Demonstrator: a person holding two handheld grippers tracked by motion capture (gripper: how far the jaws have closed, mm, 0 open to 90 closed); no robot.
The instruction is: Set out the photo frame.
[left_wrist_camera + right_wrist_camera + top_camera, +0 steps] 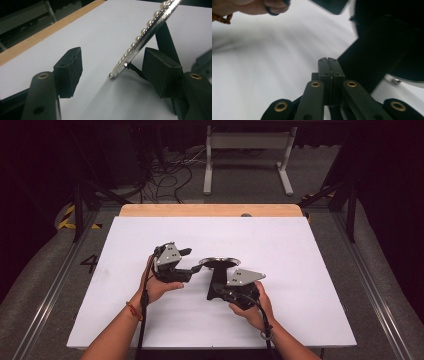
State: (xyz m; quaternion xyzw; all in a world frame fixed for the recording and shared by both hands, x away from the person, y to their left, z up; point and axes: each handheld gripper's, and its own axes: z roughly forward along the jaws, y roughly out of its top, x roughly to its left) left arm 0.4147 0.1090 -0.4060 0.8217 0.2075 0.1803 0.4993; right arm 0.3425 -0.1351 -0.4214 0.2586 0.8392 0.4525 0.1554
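A small round mirror [220, 262] with a silvery, pearl-studded rim [147, 30] stands tilted on a black stand [218, 272] at the middle of the white table. My left gripper [189, 261] is just left of it and is open. In the left gripper view the rim's lower end lies ahead of the gap between the pads [71, 67], touching neither. My right gripper [214, 290] is at the foot of the stand on the near side. Its pads [328, 61] are pressed together, and I see nothing between them. The black stand [372, 55] runs close by on their right.
The white table top [300, 250] has open surface all round the mirror, and a wooden strip [210, 210] lines its far edge. Beyond it a grey metal frame [247, 142] and loose cables [165, 175] lie on the floor. Both forearms come in from the bottom.
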